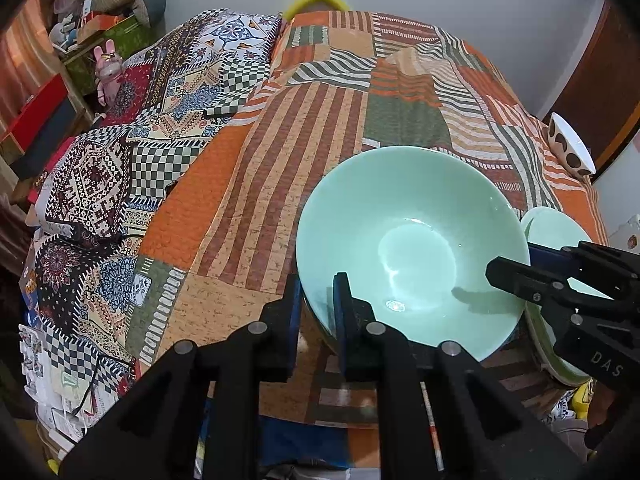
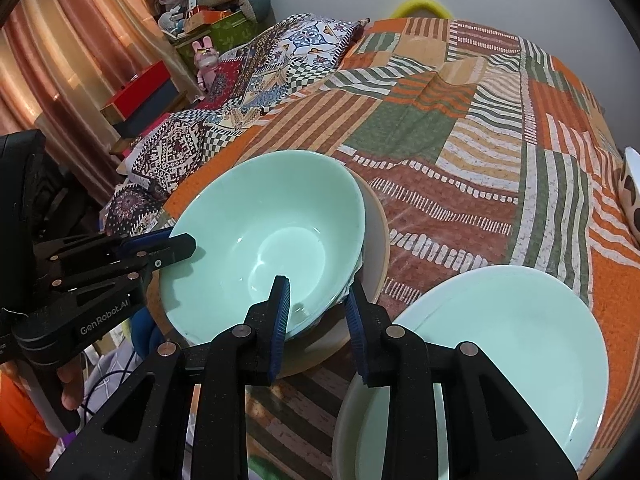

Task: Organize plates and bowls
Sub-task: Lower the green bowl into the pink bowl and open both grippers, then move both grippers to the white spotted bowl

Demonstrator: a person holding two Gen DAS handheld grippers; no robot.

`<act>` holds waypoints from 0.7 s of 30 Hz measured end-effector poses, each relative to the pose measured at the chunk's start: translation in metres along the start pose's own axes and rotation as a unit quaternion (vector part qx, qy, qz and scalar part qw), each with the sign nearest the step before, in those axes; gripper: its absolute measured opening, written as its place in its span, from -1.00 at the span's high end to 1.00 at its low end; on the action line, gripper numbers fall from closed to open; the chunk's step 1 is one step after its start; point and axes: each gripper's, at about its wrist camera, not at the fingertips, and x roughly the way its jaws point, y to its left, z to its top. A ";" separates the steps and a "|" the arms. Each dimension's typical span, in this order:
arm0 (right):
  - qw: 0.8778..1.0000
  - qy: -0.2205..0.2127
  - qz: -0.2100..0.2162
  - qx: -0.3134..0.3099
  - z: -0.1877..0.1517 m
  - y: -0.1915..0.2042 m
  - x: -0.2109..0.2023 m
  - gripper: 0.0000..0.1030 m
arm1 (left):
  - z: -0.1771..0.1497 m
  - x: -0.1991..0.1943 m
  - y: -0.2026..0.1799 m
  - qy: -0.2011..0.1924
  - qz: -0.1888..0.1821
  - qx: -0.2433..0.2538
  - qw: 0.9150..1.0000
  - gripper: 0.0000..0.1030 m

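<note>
A mint-green bowl (image 1: pixel 400 240) (image 2: pixel 272 216) sits low over the patchwork bed cover, nested in a wider beige bowl (image 2: pixel 378 232). My left gripper (image 1: pixel 317 280) (image 2: pixel 180 242) pinches its left rim, one finger inside and one outside. On the near rim in the right wrist view, my right gripper (image 2: pixel 317 284) (image 1: pixel 516 258) straddles the wall the same way and holds it. Just right of the bowls lies a stack of mint-green plates (image 2: pixel 520 340) (image 1: pixel 560 224) on a pale plate.
A white bowl with brown spots (image 1: pixel 570 148) (image 2: pixel 632 200) lies tilted at the bed's right edge. Patterned pillows (image 1: pixel 160 120) cover the bed's left side. Boxes and toys crowd a shelf (image 2: pixel 152 88) by the curtain. The bed cover (image 1: pixel 300 140) stretches flat behind the bowls.
</note>
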 end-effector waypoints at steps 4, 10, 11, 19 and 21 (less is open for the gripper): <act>1.000 0.000 -0.002 -0.002 0.000 -0.002 -0.003 0.47 | 0.001 -0.001 -0.002 0.003 0.000 0.000 1.000 0.64; 1.000 -0.018 -0.012 0.000 0.000 -0.007 -0.015 0.17 | 0.007 -0.016 -0.006 -0.014 0.006 0.006 1.000 0.64; 1.000 -0.026 -0.013 0.001 0.000 -0.009 -0.020 0.12 | 0.008 -0.019 -0.007 -0.018 0.005 0.007 1.000 0.64; 0.997 -0.073 -0.015 0.015 0.005 -0.027 -0.056 0.06 | 0.035 -0.062 -0.040 -0.068 -0.008 0.033 0.997 0.62; 0.995 -0.091 -0.019 0.023 0.005 -0.038 -0.072 0.04 | 0.043 -0.074 -0.052 -0.084 -0.016 0.041 0.995 0.42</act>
